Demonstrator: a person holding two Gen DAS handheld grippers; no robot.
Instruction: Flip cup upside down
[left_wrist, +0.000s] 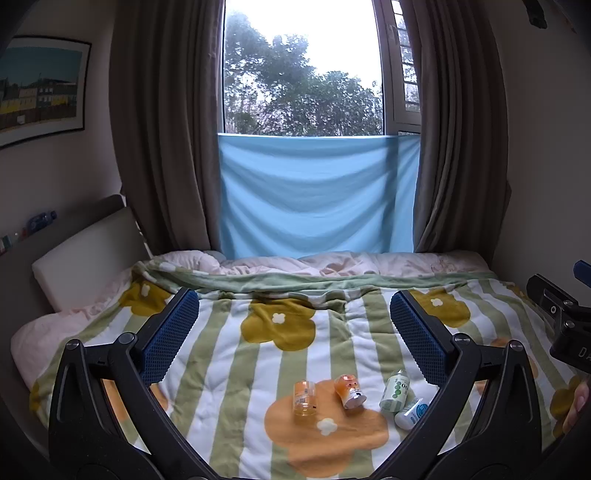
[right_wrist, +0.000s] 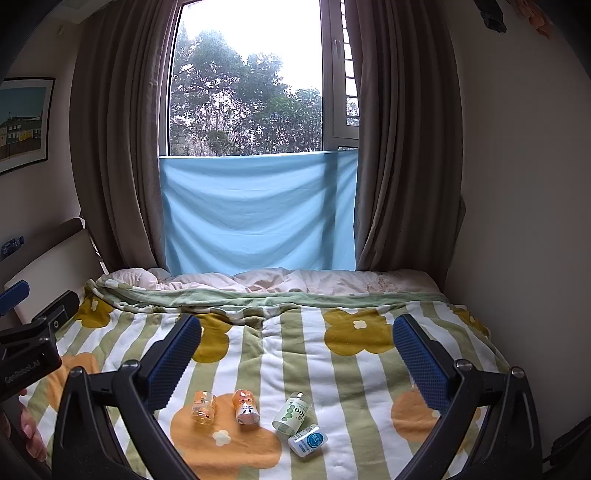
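Waiting above the bed (left_wrist: 229, 373), both tools hold nothing. The left hand-held gripper (left_wrist: 294, 328) has its two blue fingers wide apart, and the right hand-held gripper (right_wrist: 297, 352) has its fingers wide apart too. The cup (left_wrist: 304, 398) is small, clear and orange, and it sits on an orange flower of the blanket (right_wrist: 280, 362), first on the left in a row of four little things. Just beside it is a small orange bottle (left_wrist: 350, 391), then a green dotted bottle (left_wrist: 395, 394), then a white and blue tube (left_wrist: 410, 411) touching that one. I cannot tell if the cup's open end is up or down. The blanket is soft and puffy, so I think the cup could tip over when it is set down. The fingers are wide and the cup is tiny, so they could bump the orange bottle next to it. The left view shows the right tool at its right edge. The right view shows the left tool at its left edge, and it shows the tube's round blue label more clearly.
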